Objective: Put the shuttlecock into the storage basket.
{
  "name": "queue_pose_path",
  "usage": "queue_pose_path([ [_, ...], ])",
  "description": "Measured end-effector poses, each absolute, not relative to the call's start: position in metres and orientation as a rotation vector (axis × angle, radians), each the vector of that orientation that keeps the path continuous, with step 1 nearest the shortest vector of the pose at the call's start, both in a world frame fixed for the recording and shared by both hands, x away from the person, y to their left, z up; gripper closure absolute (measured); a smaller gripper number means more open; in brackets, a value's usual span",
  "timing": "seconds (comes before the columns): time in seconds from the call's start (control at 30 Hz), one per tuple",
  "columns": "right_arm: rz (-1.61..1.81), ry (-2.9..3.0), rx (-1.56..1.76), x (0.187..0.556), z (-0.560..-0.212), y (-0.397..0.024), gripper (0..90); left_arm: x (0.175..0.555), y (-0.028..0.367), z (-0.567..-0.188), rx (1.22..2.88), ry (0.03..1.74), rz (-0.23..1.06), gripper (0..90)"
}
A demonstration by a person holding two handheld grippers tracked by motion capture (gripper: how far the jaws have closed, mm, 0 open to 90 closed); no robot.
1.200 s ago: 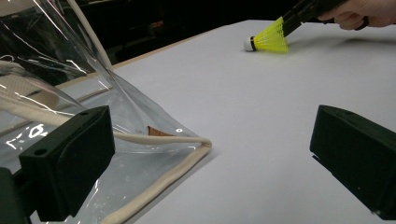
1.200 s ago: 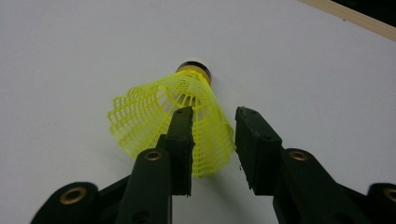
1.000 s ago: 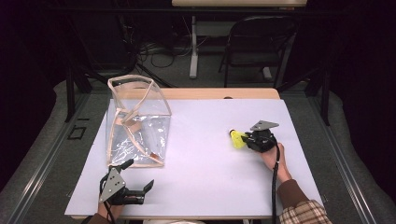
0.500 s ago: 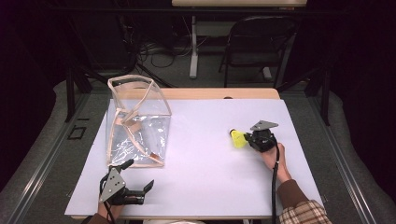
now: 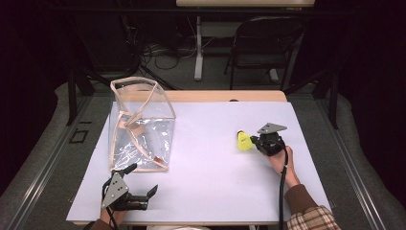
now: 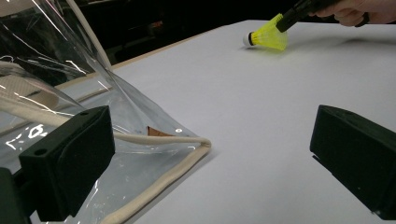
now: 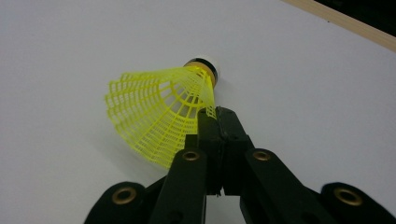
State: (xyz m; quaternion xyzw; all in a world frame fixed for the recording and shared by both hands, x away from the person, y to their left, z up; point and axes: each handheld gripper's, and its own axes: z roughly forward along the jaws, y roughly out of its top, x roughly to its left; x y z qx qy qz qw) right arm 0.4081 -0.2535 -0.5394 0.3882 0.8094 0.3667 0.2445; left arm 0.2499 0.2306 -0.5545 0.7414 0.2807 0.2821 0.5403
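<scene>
Fingertips (image 7: 215, 122) of the right gripper (image 5: 253, 140) have just closed and now pinch the edge of the yellow shuttlecock (image 5: 244, 141)'s skirt — jaws together with only the thin mesh between them. Grip is on the rim, off to one side, not around the cork.

Shuttlecock lies on its side on the white table (image 5: 210, 172), right of centre, cork pointing away from the hand; from the left gripper view it's at (image 6: 266, 37) with the right gripper on its skirt.

Left gripper (image 5: 143, 189) sits near the front-left edge, jaws wide apart, nothing between them, just beside the near corner of the clear bag (image 5: 141, 124). Bag stands well apart from the shuttlecock, mouth up, cream-trimmed rim.

My read: pick is made, lift not yet started. Next is carry across and drop into the bag. Risk: mesh is flimsy, a rim pinch may let it swing or slip; the bag mouth looks floppy, so left probably needs to hold the rim open.
</scene>
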Motion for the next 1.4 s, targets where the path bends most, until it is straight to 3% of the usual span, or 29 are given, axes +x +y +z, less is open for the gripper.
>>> queue_pose_path([
  [1.4,1.061,2.235,0.989,0.402,-0.511,-0.248,90.0,0.250,0.231,-0.554,1.761,0.671,0.667,0.0],
])
